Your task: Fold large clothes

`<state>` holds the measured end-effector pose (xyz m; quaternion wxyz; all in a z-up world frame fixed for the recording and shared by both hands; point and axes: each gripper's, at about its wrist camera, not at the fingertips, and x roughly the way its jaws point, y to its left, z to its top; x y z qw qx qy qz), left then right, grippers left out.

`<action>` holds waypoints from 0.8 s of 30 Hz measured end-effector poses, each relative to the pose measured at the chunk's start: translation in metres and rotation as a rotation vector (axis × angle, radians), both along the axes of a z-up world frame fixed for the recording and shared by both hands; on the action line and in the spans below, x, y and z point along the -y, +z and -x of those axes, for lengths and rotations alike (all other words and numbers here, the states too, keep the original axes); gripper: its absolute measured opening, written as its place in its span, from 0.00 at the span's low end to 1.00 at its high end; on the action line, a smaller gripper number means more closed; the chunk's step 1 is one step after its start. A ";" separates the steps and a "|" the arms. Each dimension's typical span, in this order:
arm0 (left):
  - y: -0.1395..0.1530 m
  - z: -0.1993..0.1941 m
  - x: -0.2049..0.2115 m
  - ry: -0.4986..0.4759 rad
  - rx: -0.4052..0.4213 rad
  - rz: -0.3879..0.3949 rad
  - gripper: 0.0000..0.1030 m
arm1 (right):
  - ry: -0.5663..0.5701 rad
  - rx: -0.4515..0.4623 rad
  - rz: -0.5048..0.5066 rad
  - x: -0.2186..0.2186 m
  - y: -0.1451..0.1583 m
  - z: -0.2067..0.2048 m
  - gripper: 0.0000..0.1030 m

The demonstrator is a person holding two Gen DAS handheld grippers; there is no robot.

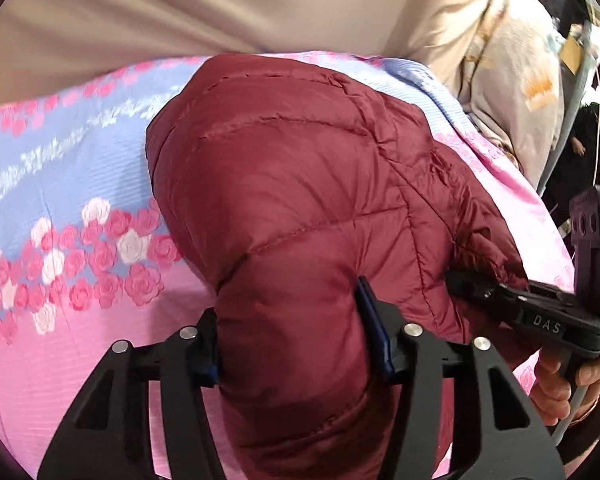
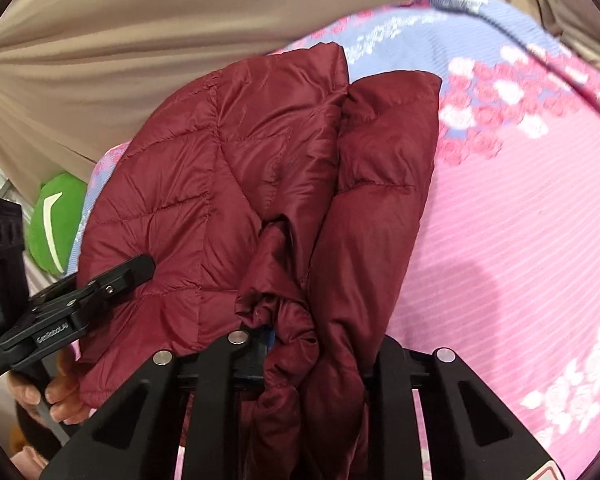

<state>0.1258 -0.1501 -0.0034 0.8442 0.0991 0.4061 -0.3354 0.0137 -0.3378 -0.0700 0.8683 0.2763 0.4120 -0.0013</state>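
A dark red quilted puffer jacket (image 1: pixel 300 184) lies bunched on a pink and blue floral bedsheet (image 1: pixel 60 184). My left gripper (image 1: pixel 296 344) is shut on a thick fold of the jacket between its blue pads. My right gripper (image 2: pixel 316 356) is shut on a gathered part of the jacket (image 2: pixel 228 168), which drapes over and hides its fingers. In the left wrist view the right gripper (image 1: pixel 500 300) bites the jacket's right edge. In the right wrist view the left gripper (image 2: pixel 112 280) sits at the jacket's left edge.
A beige curtain (image 1: pixel 220 8) hangs behind the bed. A pale patterned quilt (image 1: pixel 512 80) is piled at the far right. A green plush toy (image 2: pixel 56 228) lies beside the bed at the left. The sheet (image 2: pixel 520 240) stretches to the right of the jacket.
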 end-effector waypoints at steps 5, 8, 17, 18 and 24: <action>-0.012 -0.016 -0.007 0.030 -0.029 -0.007 0.72 | 0.000 -0.039 -0.057 0.013 -0.018 0.000 0.38; -0.021 -0.031 -0.024 0.041 -0.103 0.047 0.85 | -0.003 -0.060 -0.114 0.021 -0.027 -0.001 0.57; -0.012 -0.024 -0.021 -0.018 -0.078 0.088 0.43 | 0.023 -0.013 -0.061 0.008 -0.006 0.001 0.19; -0.003 -0.020 -0.022 -0.031 -0.067 0.103 0.39 | 0.024 0.004 -0.046 0.006 0.003 0.003 0.17; 0.050 0.004 -0.032 -0.088 0.017 0.191 0.29 | 0.002 0.126 0.025 0.000 0.059 0.027 0.14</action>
